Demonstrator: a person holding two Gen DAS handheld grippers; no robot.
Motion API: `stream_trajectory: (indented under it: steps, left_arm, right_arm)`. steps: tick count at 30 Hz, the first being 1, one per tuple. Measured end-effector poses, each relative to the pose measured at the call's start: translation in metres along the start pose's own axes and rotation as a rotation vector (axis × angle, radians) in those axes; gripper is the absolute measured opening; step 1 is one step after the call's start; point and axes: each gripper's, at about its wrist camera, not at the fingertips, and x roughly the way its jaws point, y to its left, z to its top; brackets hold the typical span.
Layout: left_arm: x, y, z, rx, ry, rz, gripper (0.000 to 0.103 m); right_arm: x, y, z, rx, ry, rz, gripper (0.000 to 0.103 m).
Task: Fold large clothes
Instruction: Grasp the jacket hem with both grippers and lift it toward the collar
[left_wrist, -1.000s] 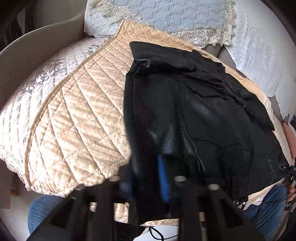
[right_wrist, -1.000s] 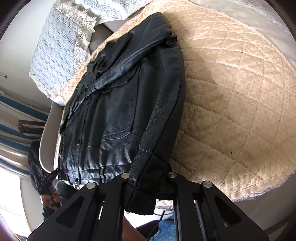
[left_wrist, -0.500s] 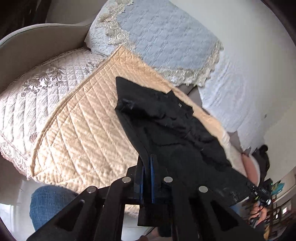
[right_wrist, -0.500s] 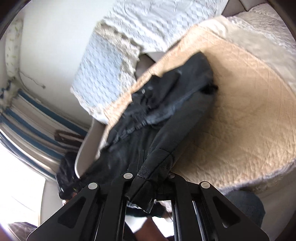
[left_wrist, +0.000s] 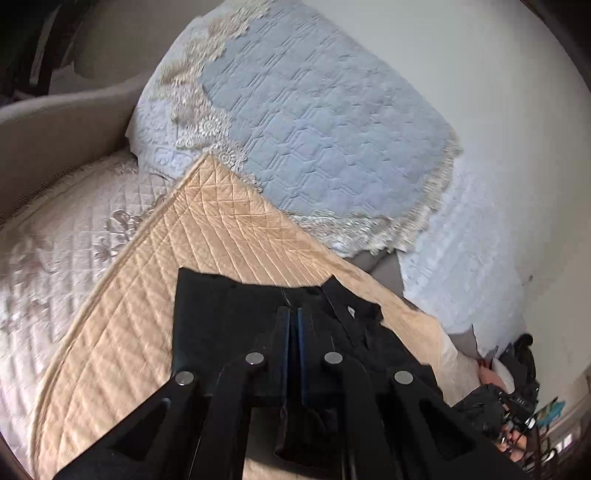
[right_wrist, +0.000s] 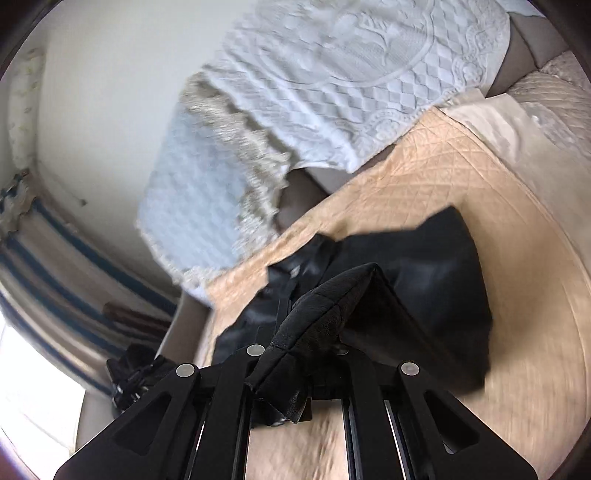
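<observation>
A sofa (left_wrist: 55, 155) is carrying a beige quilted cover (left_wrist: 229, 236), with a blue lace-edged throw (left_wrist: 314, 122) draping its back. A black leather jacket (right_wrist: 436, 280) is lying on that cover. The left hand-held gripper (left_wrist: 293, 321) is pinching the jacket's edge; the right hand-held gripper (right_wrist: 295, 317) is clamping its cuff (right_wrist: 325, 306).

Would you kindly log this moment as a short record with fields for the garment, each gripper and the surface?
garment: black leather jacket, near edge lifted, far part resting on the cover
left gripper: shut on the jacket's edge
right gripper: shut on a bunched fold of the jacket
surface: beige quilted cover on a sofa
behind: pale blue quilted throw with lace trim
</observation>
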Motion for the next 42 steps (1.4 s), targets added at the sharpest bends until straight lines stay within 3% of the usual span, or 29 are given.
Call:
stream_trajectory:
  steps: [4, 6, 8, 10, 13, 14, 15, 17, 18, 19, 23, 28, 30, 31, 32, 33, 36, 40, 42]
  left_arm:
    - [0.072, 0.021, 0.023, -0.035, 0.05, 0.097, 0.0]
    - [0.102, 0.034, 0.026, -0.044, 0.09, 0.173, 0.0]
    - [0.124, 0.047, 0.026, -0.039, 0.132, 0.272, 0.0]
    - [0.131, 0.052, 0.025, -0.019, 0.157, 0.31, 0.0]
    - [0.117, 0.047, 0.022, 0.03, 0.148, 0.282, 0.003]
    - [0.112, 0.042, 0.021, 0.061, 0.146, 0.286, 0.013]
    - [0.109, 0.037, 0.021, 0.086, 0.15, 0.291, 0.036]
    - [0.112, 0.028, 0.023, 0.129, 0.161, 0.283, 0.063]
    - [0.117, 0.024, 0.023, 0.158, 0.164, 0.285, 0.063]
    - [0.124, 0.021, 0.023, 0.182, 0.179, 0.296, 0.063]
    - [0.165, 0.022, 0.015, 0.215, 0.287, 0.324, 0.063]
    - [0.196, 0.019, 0.008, 0.255, 0.361, 0.341, 0.062]
    - [0.202, 0.012, 0.006, 0.289, 0.385, 0.322, 0.05]
    - [0.204, 0.009, 0.004, 0.312, 0.399, 0.329, 0.046]
    - [0.204, 0.003, 0.002, 0.345, 0.397, 0.34, 0.031]
    - [0.202, -0.002, 0.001, 0.385, 0.376, 0.352, 0.014]
    - [0.179, -0.019, 0.003, 0.432, 0.275, 0.324, 0.005]
    - [0.127, -0.047, 0.02, 0.45, 0.08, 0.212, 0.005]
    - [0.112, -0.058, 0.031, 0.45, -0.007, 0.187, 0.005]
  right_arm:
    - [0.07, -0.039, 0.033, 0.083, 0.076, -0.089, 0.007]
    - [0.104, -0.063, 0.037, 0.121, 0.131, -0.143, 0.015]
    - [0.121, -0.077, 0.036, 0.146, 0.149, -0.196, 0.025]
    - [0.119, -0.077, 0.033, 0.139, 0.132, -0.203, 0.027]
    - [0.101, -0.064, 0.028, 0.04, 0.091, -0.119, 0.055]
    - [0.093, -0.059, 0.028, -0.011, 0.073, -0.119, 0.056]
    - [0.083, -0.054, 0.029, -0.068, 0.048, -0.137, 0.056]
    - [0.066, -0.048, 0.034, -0.134, -0.015, -0.193, 0.057]
    - [0.064, -0.049, 0.037, -0.143, -0.035, -0.223, 0.057]
    - [0.062, -0.05, 0.039, -0.148, -0.04, -0.254, 0.059]
    - [0.095, -0.054, 0.041, -0.26, 0.117, -0.401, 0.059]
    - [0.135, -0.064, 0.047, -0.297, 0.25, -0.446, 0.059]
    - [0.151, -0.065, 0.046, -0.33, 0.315, -0.481, 0.058]
    - [0.155, -0.063, 0.044, -0.35, 0.326, -0.489, 0.039]
    - [0.156, -0.058, 0.041, -0.371, 0.329, -0.484, 0.009]
    - [0.154, -0.053, 0.04, -0.387, 0.314, -0.482, 0.004]
    - [0.135, -0.03, 0.038, -0.445, 0.227, -0.429, 0.003]
    - [0.09, -0.005, 0.049, -0.462, 0.041, -0.306, 0.003]
    - [0.081, -0.003, 0.059, -0.45, -0.027, -0.296, 0.003]
